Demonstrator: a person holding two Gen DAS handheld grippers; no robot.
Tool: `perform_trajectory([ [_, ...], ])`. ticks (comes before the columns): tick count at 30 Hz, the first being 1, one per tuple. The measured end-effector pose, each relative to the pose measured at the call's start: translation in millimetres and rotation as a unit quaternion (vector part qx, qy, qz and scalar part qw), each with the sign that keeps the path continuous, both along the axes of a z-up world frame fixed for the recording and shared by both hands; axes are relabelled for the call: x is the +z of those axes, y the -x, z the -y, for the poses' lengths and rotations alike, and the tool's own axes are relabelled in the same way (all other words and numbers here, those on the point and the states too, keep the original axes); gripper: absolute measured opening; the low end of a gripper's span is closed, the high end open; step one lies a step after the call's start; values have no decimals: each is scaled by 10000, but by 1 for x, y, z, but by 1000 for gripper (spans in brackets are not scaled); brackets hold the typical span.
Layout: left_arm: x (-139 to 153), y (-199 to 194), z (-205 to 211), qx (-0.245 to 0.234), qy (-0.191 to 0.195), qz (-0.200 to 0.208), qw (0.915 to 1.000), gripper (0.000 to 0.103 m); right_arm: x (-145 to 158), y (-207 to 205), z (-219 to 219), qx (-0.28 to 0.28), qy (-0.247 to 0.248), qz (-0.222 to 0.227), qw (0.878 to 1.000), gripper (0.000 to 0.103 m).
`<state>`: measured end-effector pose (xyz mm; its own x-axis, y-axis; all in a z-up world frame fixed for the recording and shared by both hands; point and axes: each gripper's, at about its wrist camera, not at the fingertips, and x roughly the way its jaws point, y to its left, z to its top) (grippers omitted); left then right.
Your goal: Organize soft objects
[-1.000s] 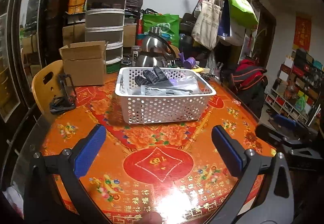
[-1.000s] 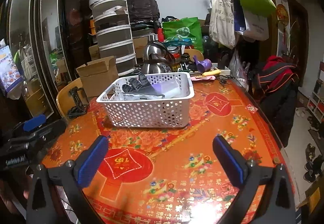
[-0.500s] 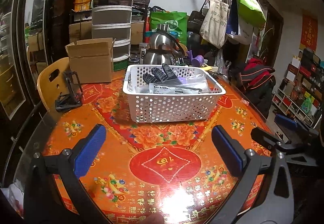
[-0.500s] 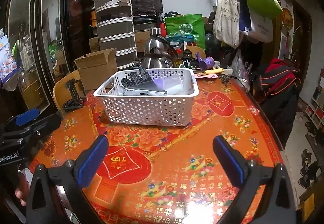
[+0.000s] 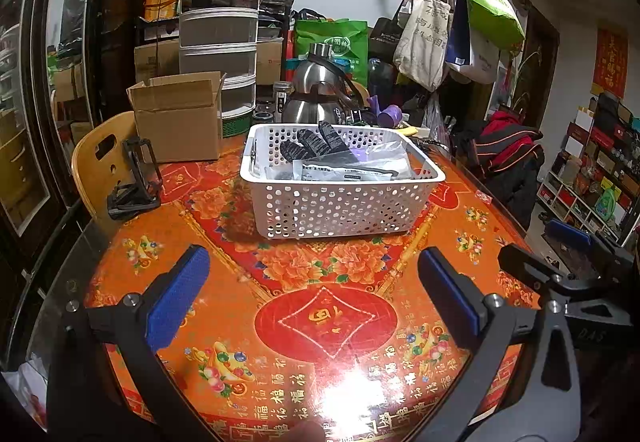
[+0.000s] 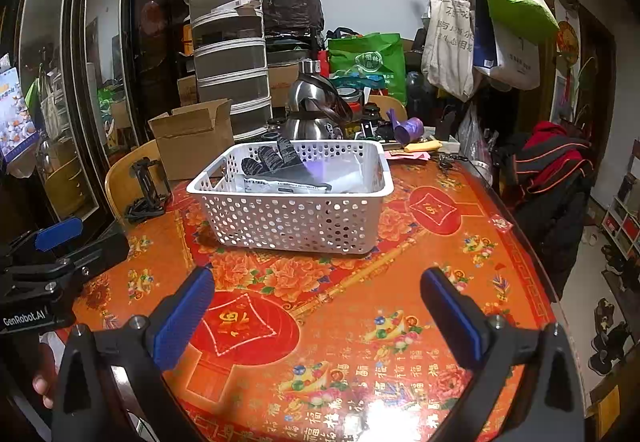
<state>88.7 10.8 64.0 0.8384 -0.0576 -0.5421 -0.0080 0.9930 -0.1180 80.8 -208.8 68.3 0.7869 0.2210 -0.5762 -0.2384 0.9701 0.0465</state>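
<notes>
A white perforated basket (image 5: 340, 202) stands on the red-orange patterned table (image 5: 320, 322); it also shows in the right wrist view (image 6: 296, 218). In it lie dark knit gloves (image 5: 312, 142) and clear plastic packets (image 5: 352, 172). My left gripper (image 5: 314, 294) is open and empty, held above the table in front of the basket. My right gripper (image 6: 316, 306) is open and empty, also short of the basket. Each gripper shows at the edge of the other's view.
A cardboard box (image 5: 180, 114), a steel kettle (image 5: 316, 94) and stacked containers (image 5: 218, 38) stand behind the basket. A black folding stand (image 5: 134, 182) sits at the table's left by a yellow chair (image 5: 102, 158). Bags hang on a rack (image 5: 452, 26).
Both grippers have risen and pulled back slightly; the basket appears a little farther and more centred. Both stay open and empty.
</notes>
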Motion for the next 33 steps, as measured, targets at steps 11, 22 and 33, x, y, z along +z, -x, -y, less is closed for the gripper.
perform_trajectory([
  [11, -3, -1, 1, -28, -5, -21, 10000, 103, 1, 0, -1, 1, 2, 6, 10000, 103],
  [22, -3, 0, 3, -47, -19, -17, 10000, 103, 1, 0, -1, 11, 1, 12, 10000, 103],
  [33, -6, 0, 4, -72, -29, -40, 10000, 103, 2, -1, 2, 0, -10, 24, 10000, 103],
])
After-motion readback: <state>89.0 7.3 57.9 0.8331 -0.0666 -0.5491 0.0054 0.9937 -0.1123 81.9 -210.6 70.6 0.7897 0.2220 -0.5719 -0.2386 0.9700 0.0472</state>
